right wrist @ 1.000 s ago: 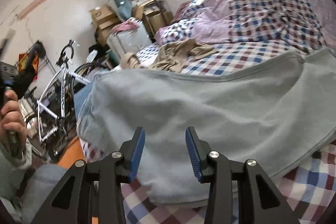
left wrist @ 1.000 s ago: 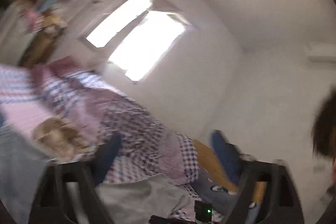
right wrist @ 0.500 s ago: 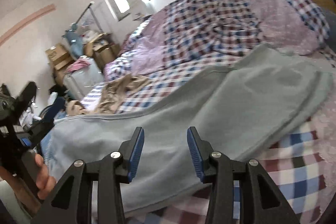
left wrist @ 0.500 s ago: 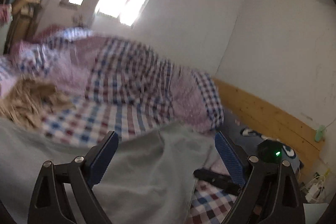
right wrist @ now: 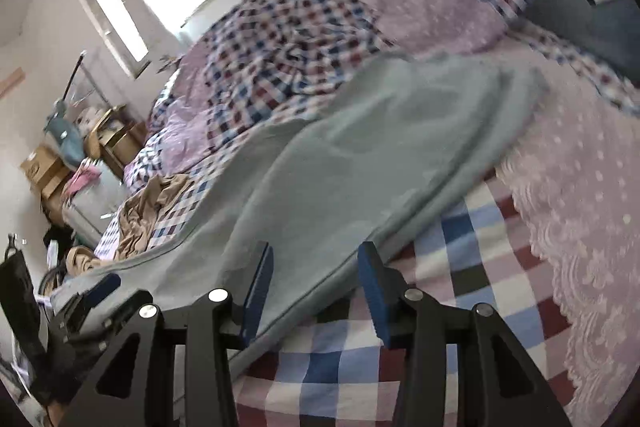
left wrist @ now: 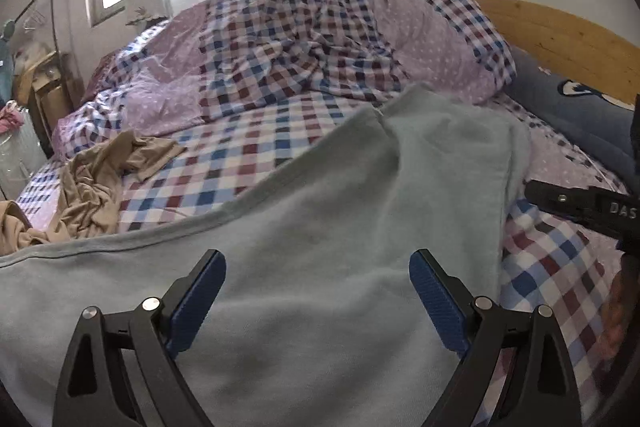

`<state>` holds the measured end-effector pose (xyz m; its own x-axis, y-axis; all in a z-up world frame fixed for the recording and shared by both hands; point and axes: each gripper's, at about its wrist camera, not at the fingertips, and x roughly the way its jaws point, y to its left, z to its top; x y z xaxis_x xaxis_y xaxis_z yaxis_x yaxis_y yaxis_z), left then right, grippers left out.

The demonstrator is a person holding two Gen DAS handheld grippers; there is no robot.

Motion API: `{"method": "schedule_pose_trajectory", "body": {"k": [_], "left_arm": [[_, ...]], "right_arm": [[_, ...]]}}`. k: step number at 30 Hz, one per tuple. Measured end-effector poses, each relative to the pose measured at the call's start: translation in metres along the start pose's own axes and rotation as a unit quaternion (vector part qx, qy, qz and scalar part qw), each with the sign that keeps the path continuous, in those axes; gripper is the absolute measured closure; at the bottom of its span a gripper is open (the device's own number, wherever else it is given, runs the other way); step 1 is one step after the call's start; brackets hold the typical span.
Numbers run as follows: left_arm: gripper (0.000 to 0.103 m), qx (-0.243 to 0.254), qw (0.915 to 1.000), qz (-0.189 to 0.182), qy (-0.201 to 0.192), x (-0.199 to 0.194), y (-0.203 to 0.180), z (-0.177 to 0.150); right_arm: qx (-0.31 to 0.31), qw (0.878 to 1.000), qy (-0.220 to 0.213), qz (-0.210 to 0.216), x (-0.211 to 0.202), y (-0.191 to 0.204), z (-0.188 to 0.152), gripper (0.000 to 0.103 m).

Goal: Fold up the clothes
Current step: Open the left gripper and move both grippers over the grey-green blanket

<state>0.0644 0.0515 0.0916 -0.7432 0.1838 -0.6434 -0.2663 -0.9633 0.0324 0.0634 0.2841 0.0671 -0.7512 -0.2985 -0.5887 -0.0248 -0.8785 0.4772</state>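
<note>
A large pale grey-green garment point(left wrist: 328, 227) lies spread across the checked bed sheet point(left wrist: 224, 163), running from the near edge toward the pillow end. My left gripper point(left wrist: 318, 291) hovers over its near part, open wide with nothing between the blue pads. In the right wrist view the same garment point(right wrist: 360, 163) stretches away diagonally. My right gripper point(right wrist: 314, 287) is open just above the garment's near hem, holding nothing. The other gripper's black body point(left wrist: 588, 205) shows at the right edge of the left wrist view.
A crumpled tan garment point(left wrist: 96, 183) lies at the bed's left side. A bunched checked and lilac duvet point(left wrist: 304, 43) fills the far side, a blue pillow point(left wrist: 580, 111) and wooden headboard point(left wrist: 560, 39) at right. Boxes and clutter point(right wrist: 52, 171) stand beyond the bed's left.
The left gripper has swung down from facing the wall and window to over the grey-green garment. The right gripper moved toward the garment's near hem at the pillow end.
</note>
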Motion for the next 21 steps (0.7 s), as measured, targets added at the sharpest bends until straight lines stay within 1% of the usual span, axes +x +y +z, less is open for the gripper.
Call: {"method": "schedule_pose_trajectory", "body": {"k": [3,6,9,12,15,17,21], "left_arm": [[0.008,-0.009,0.9998,-0.018,0.007,0.003,-0.004,0.000],[0.008,-0.019,0.9990,-0.029,0.029,0.010,-0.006,-0.003],[0.008,-0.030,0.9975,-0.030,0.056,0.020,-0.007,-0.009],[0.008,-0.046,0.9954,-0.039,0.074,0.028,-0.003,-0.014],[0.008,-0.065,0.9931,-0.052,0.082,0.033,0.003,-0.017],[0.008,-0.074,0.9919,-0.055,0.087,0.036,0.005,-0.019],[0.008,-0.067,0.9928,-0.049,0.087,0.038,0.001,-0.021]], "right_arm": [[-0.001,1.000,0.002,-0.004,0.003,0.005,-0.005,0.055],[-0.012,1.000,0.004,-0.004,0.005,0.015,-0.009,0.055],[-0.022,1.000,0.009,0.002,0.010,0.028,-0.010,0.055],[-0.054,0.998,0.018,0.009,0.019,0.046,-0.011,0.055],[-0.085,0.996,0.024,0.013,0.024,0.055,-0.010,0.055],[-0.089,0.996,0.024,0.013,0.025,0.055,-0.008,0.055],[-0.072,0.997,0.018,0.011,0.023,0.042,-0.001,0.055]]}}
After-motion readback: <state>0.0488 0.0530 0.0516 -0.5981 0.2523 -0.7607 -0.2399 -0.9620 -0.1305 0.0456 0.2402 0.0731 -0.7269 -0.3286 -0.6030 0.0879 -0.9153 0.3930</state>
